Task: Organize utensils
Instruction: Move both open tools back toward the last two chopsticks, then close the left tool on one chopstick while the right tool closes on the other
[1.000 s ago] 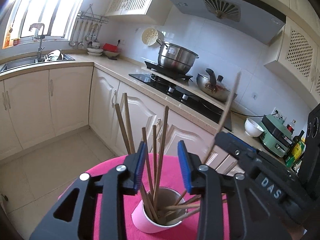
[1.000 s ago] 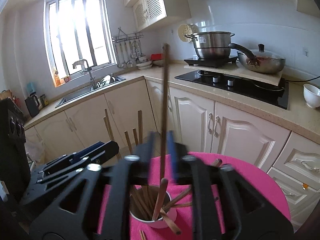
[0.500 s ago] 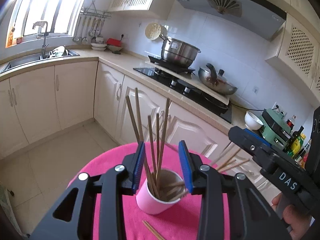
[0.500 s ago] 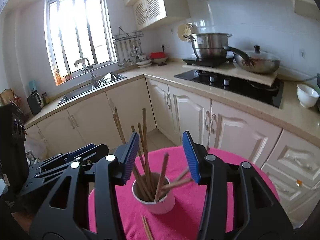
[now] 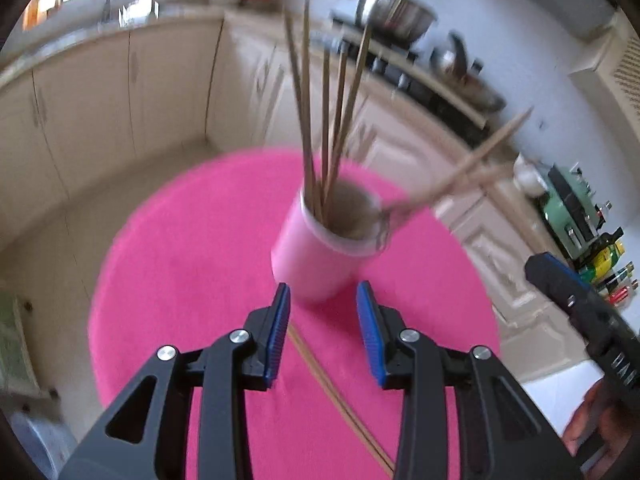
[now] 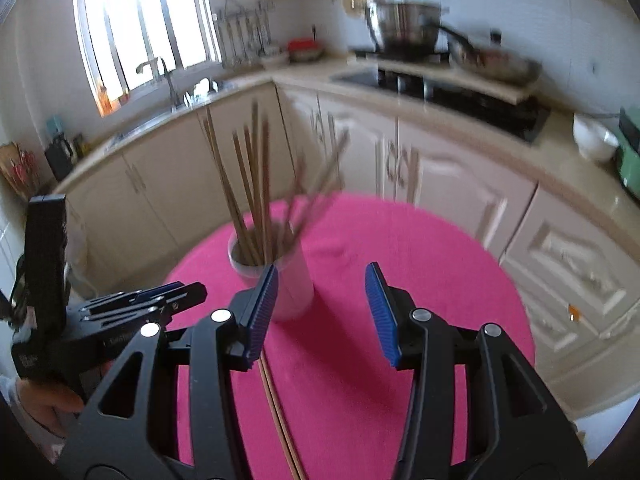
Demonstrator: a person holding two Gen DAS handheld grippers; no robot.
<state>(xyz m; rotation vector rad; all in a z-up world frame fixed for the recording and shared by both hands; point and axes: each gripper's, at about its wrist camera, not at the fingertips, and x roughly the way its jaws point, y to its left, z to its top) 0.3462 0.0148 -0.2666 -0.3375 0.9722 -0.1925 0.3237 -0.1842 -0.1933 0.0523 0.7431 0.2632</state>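
A pale pink cup (image 5: 320,252) stands on a round table with a pink cloth (image 5: 192,264) and holds several wooden chopsticks (image 5: 316,120), some leaning out to the right. It also shows in the right wrist view (image 6: 288,284). A pair of loose chopsticks (image 5: 340,400) lies on the cloth in front of the cup, also visible in the right wrist view (image 6: 280,416). My left gripper (image 5: 323,332) is open and empty, just short of the cup. My right gripper (image 6: 320,312) is open and empty, right of the cup. Both views are blurred.
Cream kitchen cabinets (image 6: 440,168) and a counter wrap behind the table, with a hob and a steel pot (image 6: 404,24) at the back and a sink (image 6: 172,92) under the window. Bottles and a green appliance (image 5: 576,204) stand on the counter at right.
Both grippers have pulled back and tipped down, so the cup sits farther away. The right gripper, shut on a chopstick a second ago, has opened; that chopstick stands in the cup.
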